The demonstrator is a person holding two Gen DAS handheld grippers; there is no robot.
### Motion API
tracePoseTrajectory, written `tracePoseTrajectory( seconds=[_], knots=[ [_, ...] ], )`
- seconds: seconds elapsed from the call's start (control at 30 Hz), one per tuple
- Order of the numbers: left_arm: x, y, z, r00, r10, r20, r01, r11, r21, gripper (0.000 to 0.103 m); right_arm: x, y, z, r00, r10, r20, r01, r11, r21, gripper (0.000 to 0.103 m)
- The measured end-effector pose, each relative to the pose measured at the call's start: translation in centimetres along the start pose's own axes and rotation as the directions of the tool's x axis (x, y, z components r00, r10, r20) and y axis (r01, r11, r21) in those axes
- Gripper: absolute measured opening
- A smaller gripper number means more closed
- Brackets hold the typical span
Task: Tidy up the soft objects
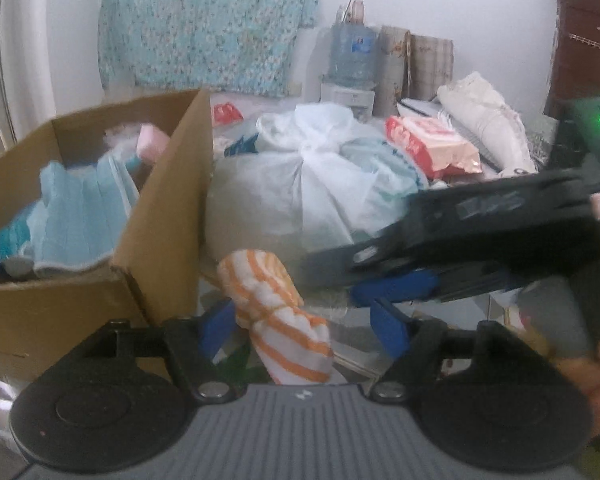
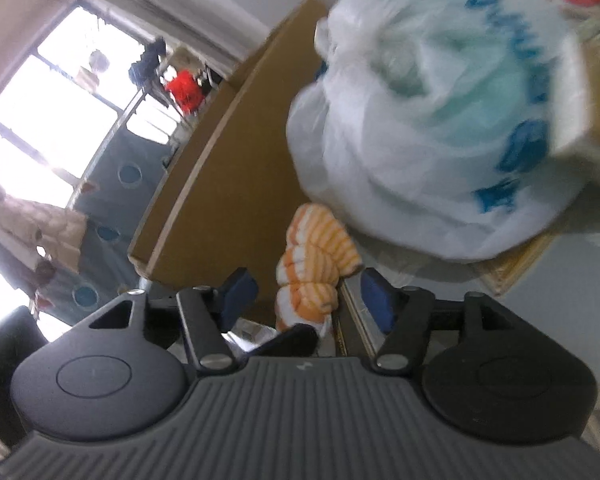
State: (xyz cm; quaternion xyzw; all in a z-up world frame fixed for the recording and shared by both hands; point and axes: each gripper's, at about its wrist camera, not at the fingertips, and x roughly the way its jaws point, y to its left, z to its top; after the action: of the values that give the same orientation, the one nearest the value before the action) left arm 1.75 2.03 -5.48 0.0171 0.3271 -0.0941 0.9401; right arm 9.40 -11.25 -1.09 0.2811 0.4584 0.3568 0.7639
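White wall and a hanging blue floral cloth (image 1: 208,24) back a cluttered table (image 1: 352,308). Left of the left tool (image 1: 300,326) stands one open brown cardboard box (image 1: 164,216) with a stack of pale blue face masks (image 1: 80,216) inside. One rolled orange-and-white striped cloth (image 1: 280,320) lies between this tool's blue pads, which stand apart and do not press it; its long axis runs from near the tool away toward the box corner, tilted slightly left. Beyond it sits one knotted white plastic bag (image 1: 312,184). To the right, the right tool (image 2: 308,300) is likewise open around the same striped cloth (image 2: 316,264), not gripping it; the bag (image 2: 440,120) is just beyond.
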Motion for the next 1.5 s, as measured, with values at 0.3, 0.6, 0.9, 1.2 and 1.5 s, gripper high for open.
tracePoseTrajectory(
  seconds=[0.3, 0.6, 0.9, 1.2, 1.5],
  knots=[
    [-1.3, -3.5, 2.7, 0.980, -0.172, 0.104, 0.163, 0.982, 0.092, 0.082, -15.0, -0.2, 0.8, 0.921, -0.054, 0.385, 0.065, 0.998, -0.016, 0.081],
    [3.3, -11.8, 7.9, 0.918, -0.395, 0.017, 0.381, 0.896, 0.229, 0.082, -22.8, -3.8, 1.5, 0.711, -0.398, 0.580, 0.402, 0.906, 0.130, 0.085],
    [10.8, -17.2, 9.8, 0.910, -0.395, -0.127, 0.415, 0.869, 0.270, 0.080, -20.0, -10.3, 3.8, 0.707, -0.486, 0.515, 0.417, 0.873, 0.252, 0.085],
    [14.8, -18.7, 10.4, 0.895, -0.389, -0.218, 0.436, 0.865, 0.249, 0.070, -18.3, -13.0, 3.9, 0.715, -0.515, 0.473, 0.437, 0.857, 0.272, 0.069],
    [12.5, -19.0, 10.4, 0.882, -0.437, -0.174, 0.469, 0.845, 0.255, 0.065, -19.4, -11.6, 2.4, 0.685, -0.503, 0.526, 0.422, 0.863, 0.276, 0.061]
  ],
)
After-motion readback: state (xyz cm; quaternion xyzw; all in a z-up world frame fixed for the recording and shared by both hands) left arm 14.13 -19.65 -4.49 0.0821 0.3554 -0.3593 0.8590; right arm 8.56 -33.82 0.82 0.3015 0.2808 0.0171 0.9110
